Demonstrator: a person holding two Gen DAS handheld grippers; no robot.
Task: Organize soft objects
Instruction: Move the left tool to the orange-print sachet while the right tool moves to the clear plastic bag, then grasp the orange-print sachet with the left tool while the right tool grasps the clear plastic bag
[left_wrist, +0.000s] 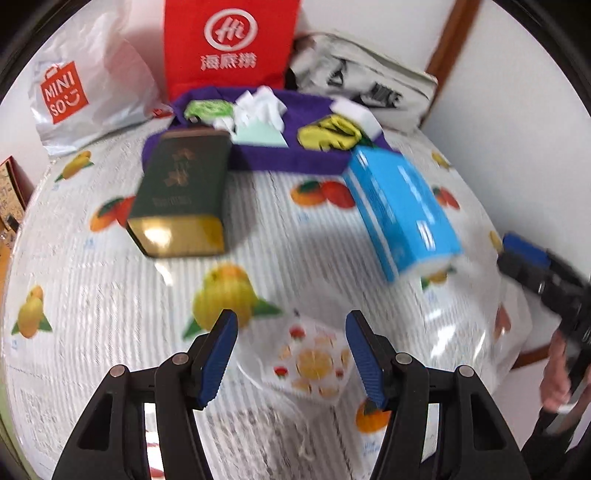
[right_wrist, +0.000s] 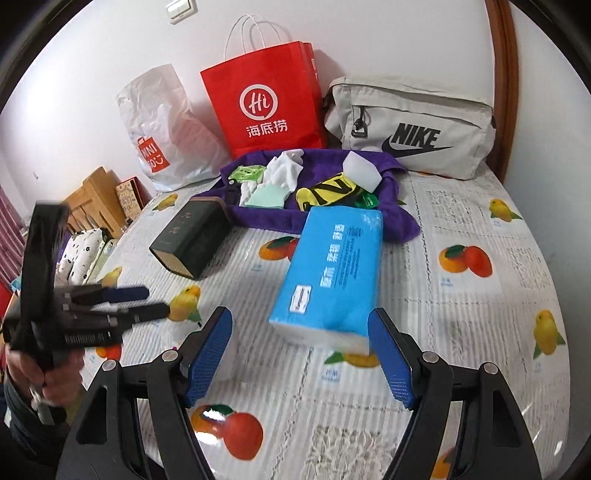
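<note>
A dark green tin (right_wrist: 192, 236) lies ahead-left of the gripper; farther ahead against the wall stand a red paper bag (right_wrist: 269, 103), a white plastic bag (right_wrist: 166, 125) and a grey Nike bag (right_wrist: 410, 125).

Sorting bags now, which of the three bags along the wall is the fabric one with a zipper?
The grey Nike bag, rightmost; the red one is paper, the white Miniso one plastic.

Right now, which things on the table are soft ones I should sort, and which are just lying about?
For the job: blue tissue pack, purple cloth, white sponge, yellow sock, small fruit-print pouch.
Lying about: green tin, red paper bag, Nike bag, Miniso bag.
</note>
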